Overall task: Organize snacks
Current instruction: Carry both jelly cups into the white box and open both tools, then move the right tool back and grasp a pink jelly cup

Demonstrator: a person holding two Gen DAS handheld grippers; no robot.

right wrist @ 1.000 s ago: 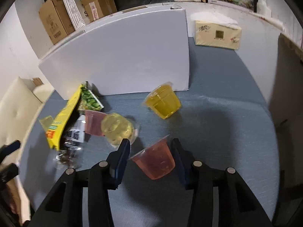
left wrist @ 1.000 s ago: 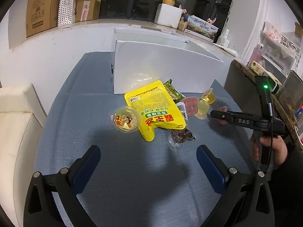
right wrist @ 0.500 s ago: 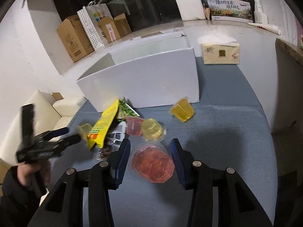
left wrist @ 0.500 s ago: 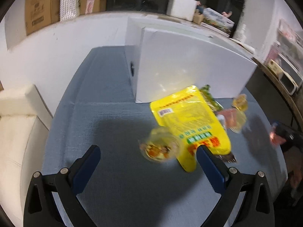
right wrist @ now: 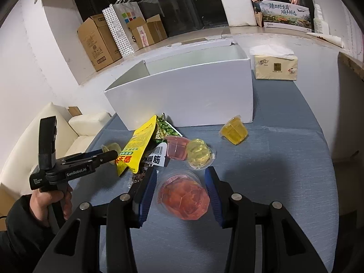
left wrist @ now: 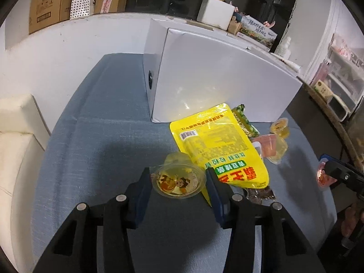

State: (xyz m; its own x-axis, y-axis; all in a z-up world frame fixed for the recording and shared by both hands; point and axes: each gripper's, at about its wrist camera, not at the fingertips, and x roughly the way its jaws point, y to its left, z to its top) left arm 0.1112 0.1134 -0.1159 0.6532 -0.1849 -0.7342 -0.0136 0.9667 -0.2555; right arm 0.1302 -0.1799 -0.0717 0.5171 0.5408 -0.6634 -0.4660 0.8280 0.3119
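My left gripper (left wrist: 178,177) points down at a yellow jelly cup (left wrist: 177,180) with a cartoon lid. Its jaws are closing, and both blue pads touch the cup's rim. The cup rests on the blue tablecloth beside a big yellow snack bag (left wrist: 218,145). My right gripper (right wrist: 180,173) is shut on a red jelly cup (right wrist: 183,199), held above the cloth. An open white box (right wrist: 182,97) stands behind the snacks. In front of it lie a green packet (right wrist: 165,129), a pink cup (right wrist: 176,146), a pale yellow cup (right wrist: 199,153) and an amber cup (right wrist: 234,132).
A dark snack packet (right wrist: 157,158) lies under the yellow bag. A tissue pack (right wrist: 276,67) sits right of the box. A cream sofa (left wrist: 13,136) borders the table's left side. Cardboard boxes (right wrist: 97,41) line the back ledge, and shelves (left wrist: 336,86) stand at the right.
My left gripper moved forward over the yellow cup and its jaws came in from wide apart onto it. My right gripper rose and drew back with the red cup.
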